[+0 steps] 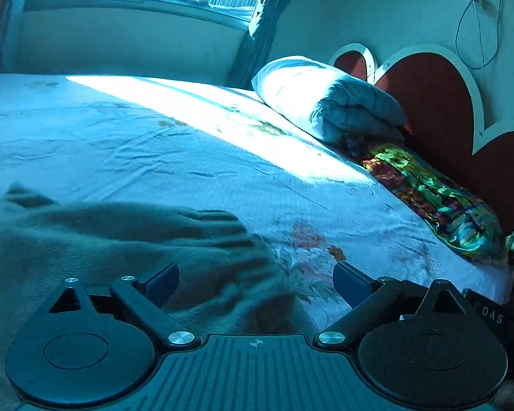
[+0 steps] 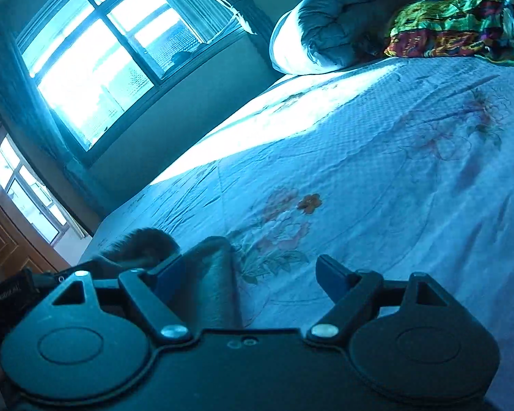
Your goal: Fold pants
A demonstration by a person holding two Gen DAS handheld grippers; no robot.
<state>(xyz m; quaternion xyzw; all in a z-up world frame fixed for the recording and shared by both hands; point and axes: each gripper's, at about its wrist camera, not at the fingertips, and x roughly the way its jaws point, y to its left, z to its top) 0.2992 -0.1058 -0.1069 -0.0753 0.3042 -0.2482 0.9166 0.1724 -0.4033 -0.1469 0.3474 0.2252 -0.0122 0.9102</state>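
The grey-green pants lie bunched on the floral bedsheet at the lower left of the left wrist view, their ribbed end blurred. My left gripper is open and empty just above the pants' right edge. In the right wrist view a dark fold of the pants lies by the left finger. My right gripper is open and empty, tilted over the bedsheet.
A white and grey rolled quilt and a shiny multicoloured pillow lie against the red heart-shaped headboard. A window and curtains stand beyond the bed's far edge. A sunlit strip crosses the sheet.
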